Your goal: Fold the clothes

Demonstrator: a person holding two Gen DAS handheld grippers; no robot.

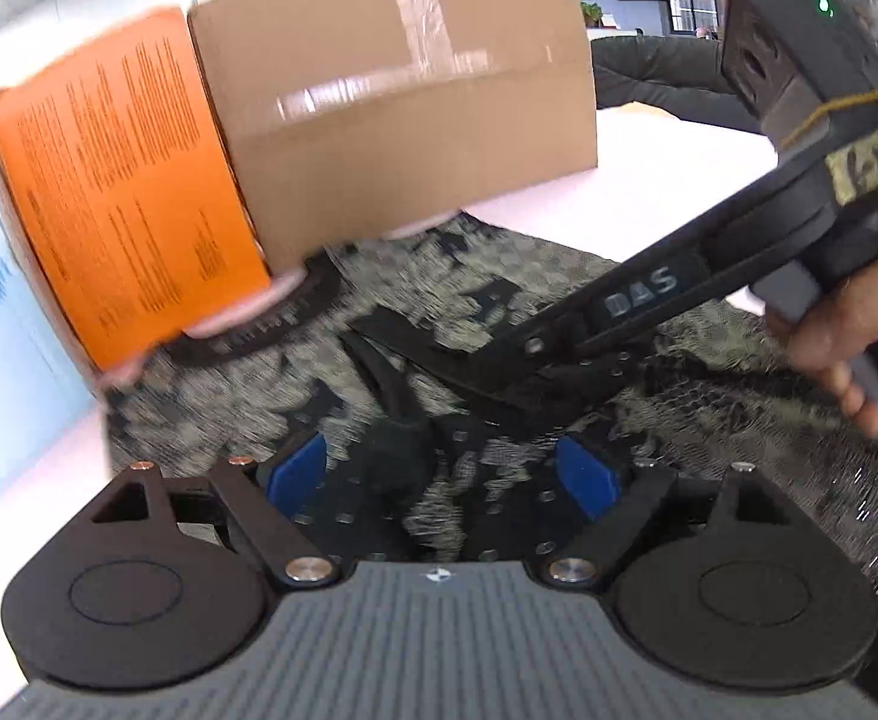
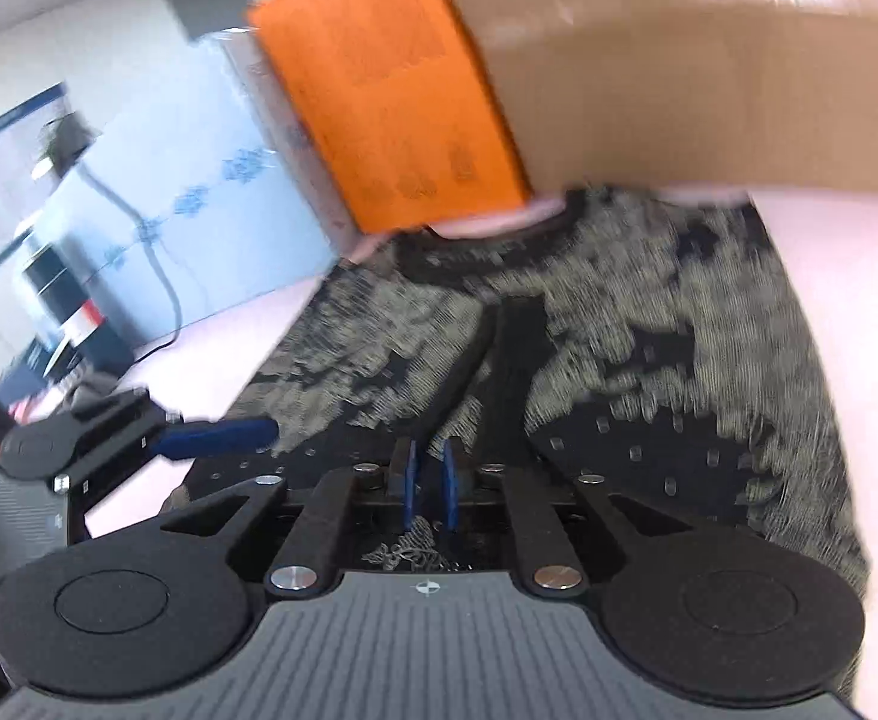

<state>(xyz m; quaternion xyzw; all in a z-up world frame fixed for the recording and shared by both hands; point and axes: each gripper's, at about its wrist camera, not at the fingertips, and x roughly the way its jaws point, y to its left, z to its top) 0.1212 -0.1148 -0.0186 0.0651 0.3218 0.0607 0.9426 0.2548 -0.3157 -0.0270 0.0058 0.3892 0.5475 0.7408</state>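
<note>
Garment spread on desk, collar just below cardboard box. Right gripper jaws pinched on fabric; left gripper jaws wide, empty. Fold starting; next, left must grip too.

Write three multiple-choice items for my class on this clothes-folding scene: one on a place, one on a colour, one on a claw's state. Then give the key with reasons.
1. Where does the cardboard box stand?
A. past the collar end of the patterned garment
B. on the floor
C. on top of the garment's middle

2. What colour is the panel on the box's end?
A. green
B. orange
C. purple

3. How is the right claw?
A. wide open
B. out of sight
C. shut on the garment

Key: 1 A, the box sits just beyond the dark neckband on the white table. 2 B, the end panel is plainly orange. 3 C, its blue pads nearly meet with fabric between them; the left claw gapes.
</note>
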